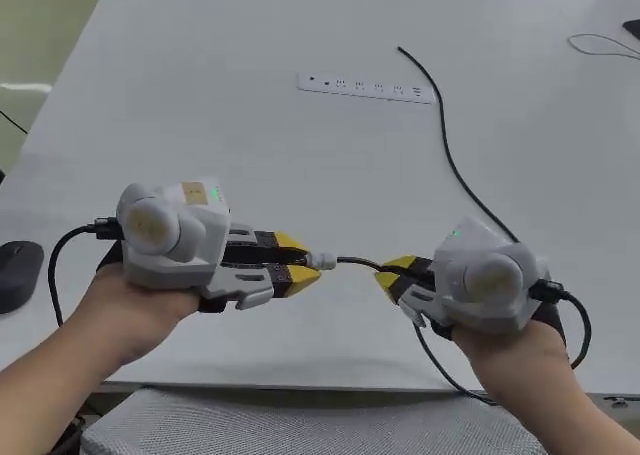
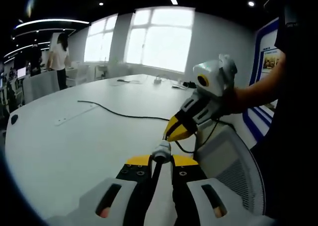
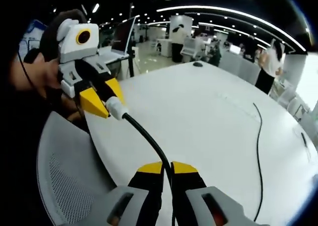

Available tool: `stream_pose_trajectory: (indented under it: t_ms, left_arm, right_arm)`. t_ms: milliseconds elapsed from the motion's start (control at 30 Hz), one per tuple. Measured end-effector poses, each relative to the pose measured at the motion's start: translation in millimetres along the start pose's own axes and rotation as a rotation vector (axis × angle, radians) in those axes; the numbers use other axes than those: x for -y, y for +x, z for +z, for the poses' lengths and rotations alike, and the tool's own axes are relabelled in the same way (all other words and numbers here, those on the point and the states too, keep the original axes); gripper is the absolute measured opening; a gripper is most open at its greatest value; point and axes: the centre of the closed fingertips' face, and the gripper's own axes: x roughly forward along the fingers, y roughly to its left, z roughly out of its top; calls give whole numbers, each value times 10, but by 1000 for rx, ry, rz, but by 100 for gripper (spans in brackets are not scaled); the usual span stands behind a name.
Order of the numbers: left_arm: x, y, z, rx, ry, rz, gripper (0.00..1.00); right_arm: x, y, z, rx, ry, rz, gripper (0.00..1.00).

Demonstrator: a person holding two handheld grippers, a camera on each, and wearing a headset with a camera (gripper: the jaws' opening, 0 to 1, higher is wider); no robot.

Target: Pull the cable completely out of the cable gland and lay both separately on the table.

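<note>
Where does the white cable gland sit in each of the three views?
Head view: cable gland lower centre, at the left gripper tip.
Left gripper view: gland bottom centre, between the fingers.
Right gripper view: gland upper left.
Shared landmark: the black cable leaving the gland.

I see yellow tips with black behind them on the grey-white left gripper and right gripper; the cable gland is white, its cable black, the table pale grey.

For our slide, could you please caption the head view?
Left tool grips the gland, right tool the cable, at a white table.
</note>
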Motion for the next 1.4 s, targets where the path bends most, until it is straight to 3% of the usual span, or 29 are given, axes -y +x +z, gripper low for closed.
stream_pose_trajectory:
  t_ms: [200, 300, 367, 533, 1100, 1267, 1400]
  left_arm:
    - [2, -16, 20, 8, 1, 3, 15]
    - [10, -20, 27, 12, 1, 1, 15]
    - [12, -26, 20, 10, 4, 1, 15]
    - [14, -53, 8, 8, 3, 5, 15]
    - [-20, -54, -20, -2, -2, 4, 15]
    - [-49, -50, -7, 0, -11, 4, 15]
    - [-76, -42, 8, 2, -23, 3, 15]
  right_arm:
    - [174, -19, -175, 20, 229, -51, 0]
    - [246, -16, -301, 5, 315, -83, 0]
    - [260, -13, -373, 13, 428, -88, 0]
    - [373, -10, -580, -4, 535, -139, 0]
    - [317, 39, -629, -12, 592, -113, 1]
    - [327, 48, -623, -12, 565, -116, 2]
    - [324, 53, -614, -17, 493, -115, 2]
